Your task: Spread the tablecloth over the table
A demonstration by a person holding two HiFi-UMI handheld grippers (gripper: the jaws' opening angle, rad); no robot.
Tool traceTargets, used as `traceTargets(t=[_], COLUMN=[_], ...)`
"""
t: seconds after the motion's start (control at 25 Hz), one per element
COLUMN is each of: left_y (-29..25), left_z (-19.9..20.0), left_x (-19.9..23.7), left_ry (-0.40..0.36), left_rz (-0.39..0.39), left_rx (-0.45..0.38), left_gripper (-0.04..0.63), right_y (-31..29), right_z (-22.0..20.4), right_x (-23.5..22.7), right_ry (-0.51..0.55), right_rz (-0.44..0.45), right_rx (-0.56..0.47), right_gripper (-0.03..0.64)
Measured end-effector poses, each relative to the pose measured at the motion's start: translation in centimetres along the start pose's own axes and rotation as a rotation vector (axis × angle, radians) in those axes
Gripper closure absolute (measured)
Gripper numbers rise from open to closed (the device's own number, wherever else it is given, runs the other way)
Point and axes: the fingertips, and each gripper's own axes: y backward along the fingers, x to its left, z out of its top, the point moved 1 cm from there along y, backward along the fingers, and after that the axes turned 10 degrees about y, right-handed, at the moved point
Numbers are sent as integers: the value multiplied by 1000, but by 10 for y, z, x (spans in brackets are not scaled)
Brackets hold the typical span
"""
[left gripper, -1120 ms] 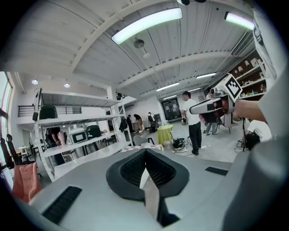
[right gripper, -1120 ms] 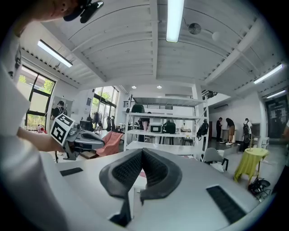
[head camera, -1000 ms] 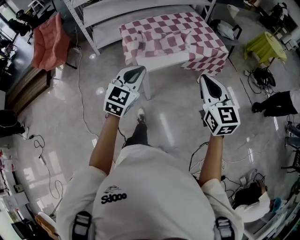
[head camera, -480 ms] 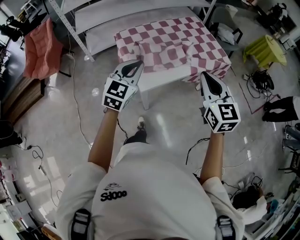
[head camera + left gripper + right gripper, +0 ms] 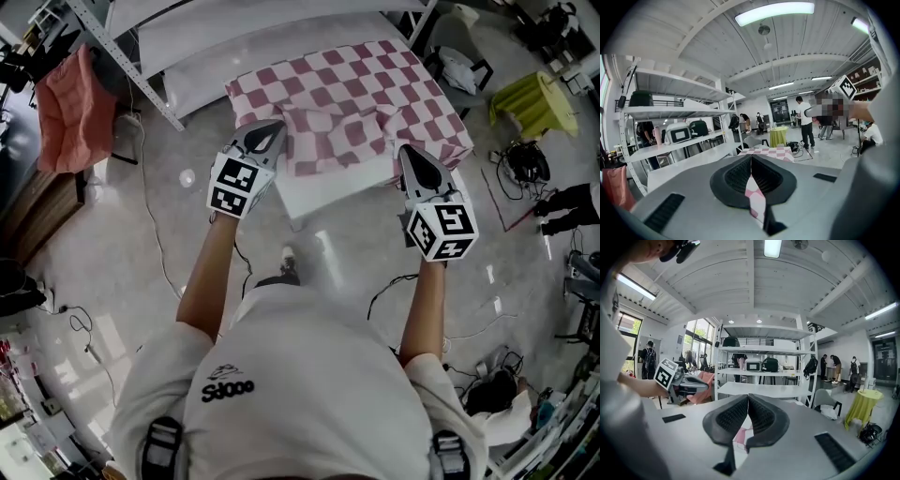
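- The table [image 5: 317, 193] stands on the floor in front of the person, and its near edge is bare white.
- The pink-and-white checked tablecloth [image 5: 352, 80] covers the far part of the table and hangs over its right edge. Its near part lies in rumpled folds, short of the near edge.
- The left gripper [image 5: 277, 125] is at the cloth's near left corner, with its jaws pressed together on a strip of the checked fabric.
- The right gripper [image 5: 403, 150] is at the cloth's near right corner, with its jaws pinching pink fabric.
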Motion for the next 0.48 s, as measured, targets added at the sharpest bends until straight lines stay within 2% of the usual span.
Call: traceTargets(t=[0.2, 0.4, 0.48], left_y=[-37, -74, -86], left_z=[-21, -61, -78], left_x=[47, 83, 91], left_ry=[46, 104, 125], left_rz=[-3, -29, -43], left_rx=[50, 144, 188], left_gripper=[568, 563, 489], right_y=[-58, -117, -137], right_z=[-21, -55, -72], right_x=[-3, 4, 9], right_ry=[-41, -73, -89], right_rz=[17, 66, 88], right_rx=[61, 157, 196], right_gripper=[578, 507, 476])
